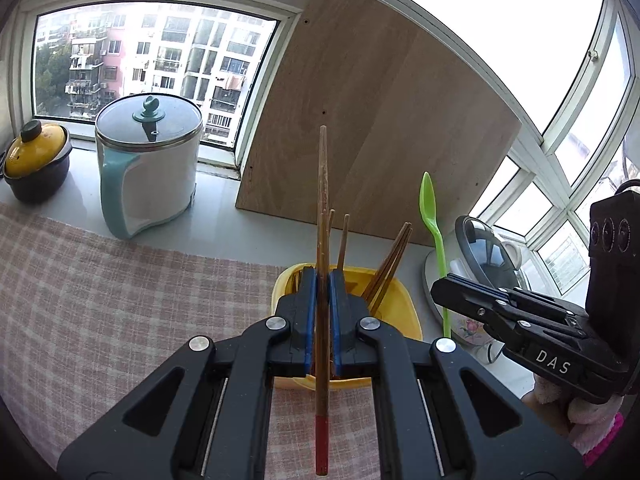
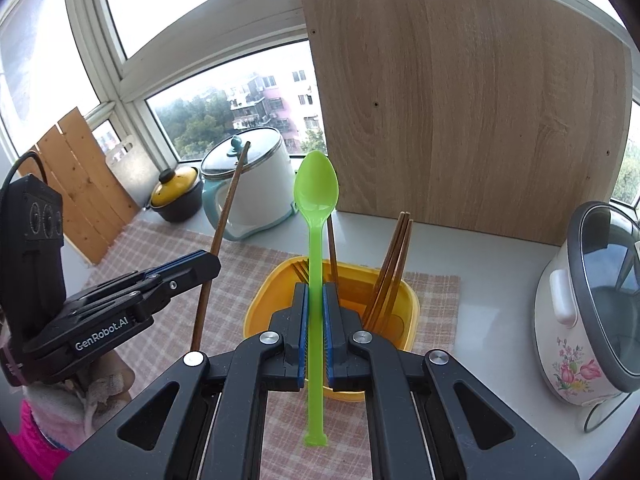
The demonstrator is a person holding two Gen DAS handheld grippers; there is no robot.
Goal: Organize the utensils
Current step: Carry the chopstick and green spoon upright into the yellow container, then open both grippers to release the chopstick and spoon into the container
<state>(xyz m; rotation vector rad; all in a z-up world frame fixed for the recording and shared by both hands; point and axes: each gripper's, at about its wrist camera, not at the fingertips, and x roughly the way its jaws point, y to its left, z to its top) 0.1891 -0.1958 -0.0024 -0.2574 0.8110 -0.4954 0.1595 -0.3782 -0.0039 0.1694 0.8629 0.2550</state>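
A red-tipped chopstick point(image 1: 322, 264) was clamped upright between the left gripper's point(image 1: 322, 280) jaws, a green spoon point(image 2: 316, 216) between the right gripper's point(image 2: 315, 292), the yellow container point(image 2: 404, 304) seen beyond both.

The lower shaft of the chopstick point(image 1: 322, 320) is being covered between the blue pads of the left gripper point(image 1: 322, 276), and its red end is being lost against the gripper body at the bottom edge. The yellow container point(image 2: 404, 300) is being largely masked by the right gripper point(image 2: 315, 292), so its floor cannot be told. The bases of the chopsticks standing in it point(image 2: 390, 268) are being hidden by its wall. The rice cooker point(image 2: 576, 320) is being cut by the right edge. The hand under the left gripper is being shown only as a scrap of pink sleeve point(image 2: 28, 432), blurred at the corner.
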